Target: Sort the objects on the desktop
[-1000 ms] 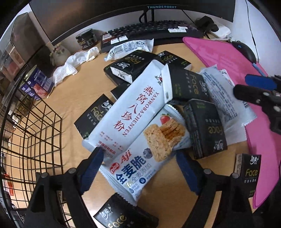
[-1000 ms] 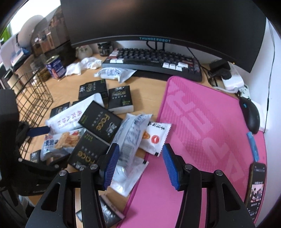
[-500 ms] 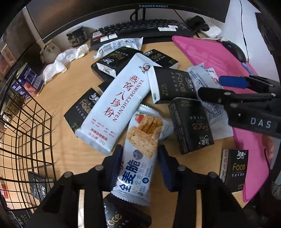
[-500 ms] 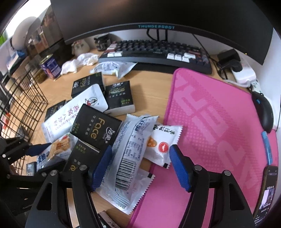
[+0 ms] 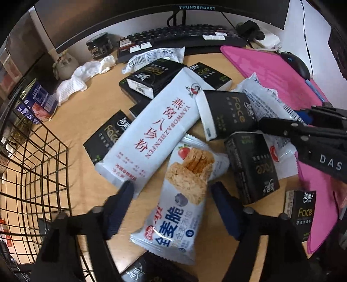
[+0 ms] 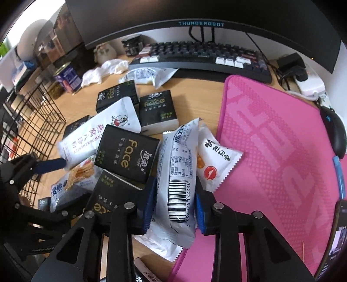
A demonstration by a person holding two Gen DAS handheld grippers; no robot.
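Snack packets heaped on bench (image 6: 201, 97). Right gripper (image 6: 174, 195) has just closed, pinching barcode packet (image 6: 177, 169). Left gripper (image 5: 171, 208), reopening, loosely straddles cereal bar (image 5: 184, 195). Pickup stage; next, likely lift toward wire basket (image 5: 32, 173).

Office desk, curved monitor (image 6: 195, 13), keyboard (image 6: 201, 56), mouse (image 6: 335, 132), pink desk mat (image 6: 282, 151)
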